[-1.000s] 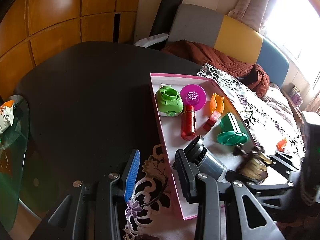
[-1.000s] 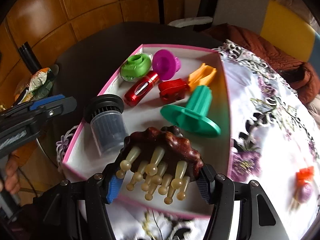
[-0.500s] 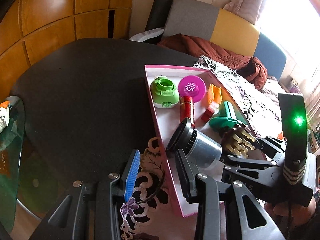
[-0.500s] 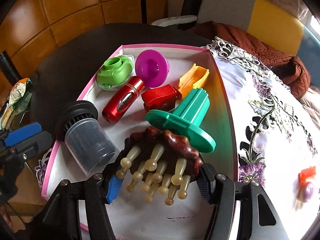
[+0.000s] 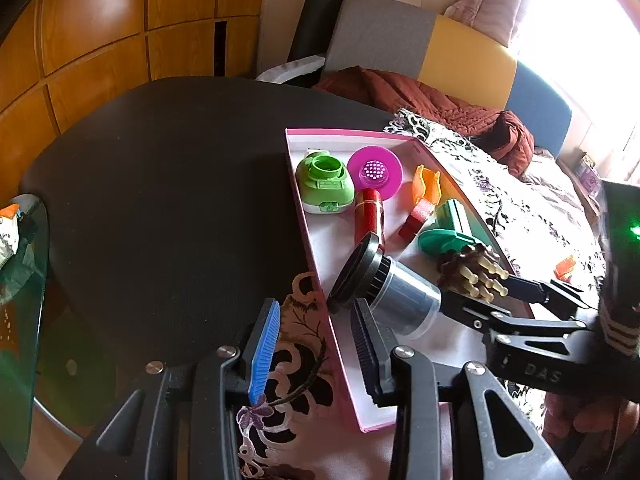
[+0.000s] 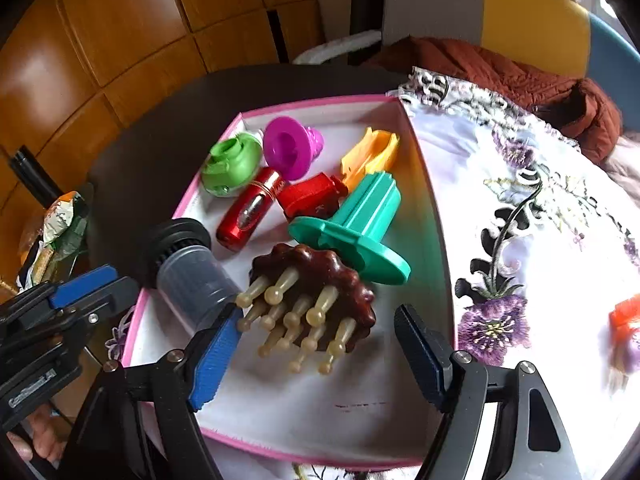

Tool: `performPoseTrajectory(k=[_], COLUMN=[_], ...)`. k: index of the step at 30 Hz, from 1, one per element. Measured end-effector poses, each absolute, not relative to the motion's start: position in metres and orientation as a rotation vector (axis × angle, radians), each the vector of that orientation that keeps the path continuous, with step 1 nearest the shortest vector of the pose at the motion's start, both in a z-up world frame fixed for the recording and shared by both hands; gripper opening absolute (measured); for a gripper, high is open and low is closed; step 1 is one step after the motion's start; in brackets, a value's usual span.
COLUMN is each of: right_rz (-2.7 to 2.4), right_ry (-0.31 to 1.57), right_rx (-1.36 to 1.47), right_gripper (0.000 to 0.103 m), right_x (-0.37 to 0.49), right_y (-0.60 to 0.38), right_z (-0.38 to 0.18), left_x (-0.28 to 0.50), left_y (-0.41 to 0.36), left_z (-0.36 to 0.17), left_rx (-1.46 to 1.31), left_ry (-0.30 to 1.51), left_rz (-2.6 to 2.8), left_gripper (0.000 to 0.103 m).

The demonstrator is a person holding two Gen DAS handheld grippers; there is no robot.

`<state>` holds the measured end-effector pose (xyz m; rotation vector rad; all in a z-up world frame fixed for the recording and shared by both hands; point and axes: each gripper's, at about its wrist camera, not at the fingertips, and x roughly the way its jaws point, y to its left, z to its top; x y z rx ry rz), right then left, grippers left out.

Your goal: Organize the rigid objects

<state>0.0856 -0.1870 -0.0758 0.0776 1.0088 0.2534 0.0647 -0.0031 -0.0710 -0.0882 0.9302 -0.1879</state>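
Resting inside the pink-rimmed tray [image 6: 434, 216], the brown massager [image 6: 316, 280] lies with its cream prongs up and toward us, leaning against the flange of the teal spool [image 6: 360, 228]. We see our right gripper [image 6: 318, 356] spread wide around it, both blue pads clear of the massager, so it is released. Beside the massager, toward the tray's left rim, lies the grey canister [image 6: 188, 268] with its black cap. Farther back in the tray sit the red cylinder [image 6: 250, 214], red block [image 6: 310, 198], green piece [image 6: 230, 162], magenta funnel [image 6: 290, 148] and orange clip [image 6: 370, 152]. Our left gripper [image 5: 316, 350] hangs open and empty, straddling the tray's left rim [image 5: 304, 224] near the canister [image 5: 396, 292].
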Motion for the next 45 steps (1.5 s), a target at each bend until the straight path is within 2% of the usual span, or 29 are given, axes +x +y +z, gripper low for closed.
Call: performPoseTrajectory(k=[3,20,25,33,45], right_rz=[0.254,0.258,0.251,0.222,0.141], right_ry=[0.987,0.977,0.950,0.924,0.870], right_rx=[0.033,0.014,0.036,0.059,0.100], right_gripper=[0.064,0.065,0.074,0.075,0.090], right_x=[0.080,0.087,0.084,0.076,0.063], right_y=[-0.180,-0.169,-0.176,-0.188,-0.221], right_z=[-0.074,-0.077,-0.068,-0.060,-0.042], left_x=[0.064,0.063,0.061,0.057,0.050], left_y=[-0.004,-0.004,-0.006,-0.012,-0.027], left_z=[-0.070,-0.064,-0.061,-0.055,-0.046], left_rx=[-0.085,-0.073,-0.065,-0.046,0.003], left_ry=[0.929,0.913,0.904,0.888,0.859], left_rz=[-0.191,-0.182,-0.181,-0.188,-0.210], left_gripper=[0.037,0.037,0.037,0.037,0.037])
